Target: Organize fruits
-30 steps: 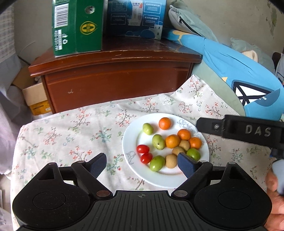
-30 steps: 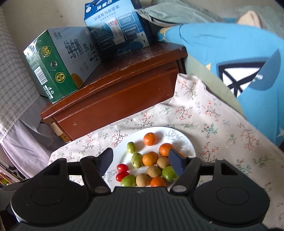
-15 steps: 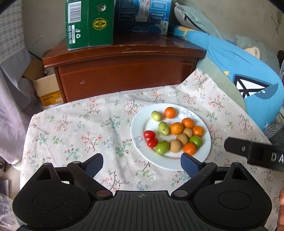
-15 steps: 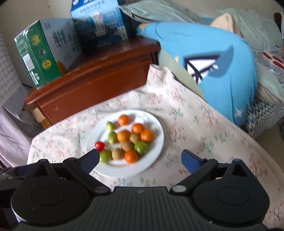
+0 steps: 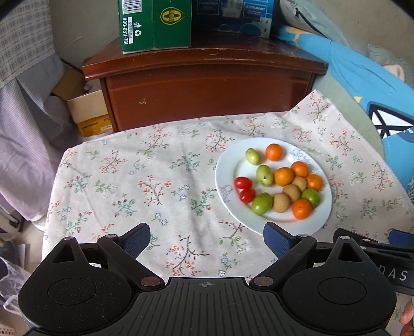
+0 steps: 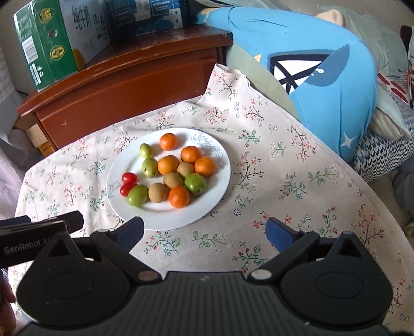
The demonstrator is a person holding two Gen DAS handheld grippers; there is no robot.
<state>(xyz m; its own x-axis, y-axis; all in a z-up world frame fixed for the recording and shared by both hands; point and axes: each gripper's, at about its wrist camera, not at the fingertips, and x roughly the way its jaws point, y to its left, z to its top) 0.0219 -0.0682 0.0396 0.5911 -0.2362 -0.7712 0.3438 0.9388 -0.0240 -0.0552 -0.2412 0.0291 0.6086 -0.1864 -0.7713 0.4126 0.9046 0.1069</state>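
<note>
A white plate (image 5: 227,178) (image 6: 220,181) on the floral tablecloth holds several small oranges (image 5: 283,176) (image 6: 178,197), green fruits (image 5: 261,203) (image 6: 138,195), brown kiwi-like fruits (image 5: 281,202) (image 6: 157,192) and two cherry tomatoes (image 5: 243,182) (image 6: 129,177). My left gripper (image 5: 207,239) is open and empty, hovering above the cloth in front and to the left of the plate. My right gripper (image 6: 204,231) is open and empty, above the cloth in front and to the right of the plate.
A brown wooden cabinet (image 5: 207,85) stands behind the table with a green carton (image 5: 155,23) and a blue carton (image 6: 147,13) on top. A blue plush pillow (image 6: 323,77) lies to the right. A cardboard box (image 5: 90,113) sits on the floor at left.
Both grippers have pulled back and up from the plate. The left one has shifted left, the right one right, so the plate sits farther off. The fruits have not moved.
</note>
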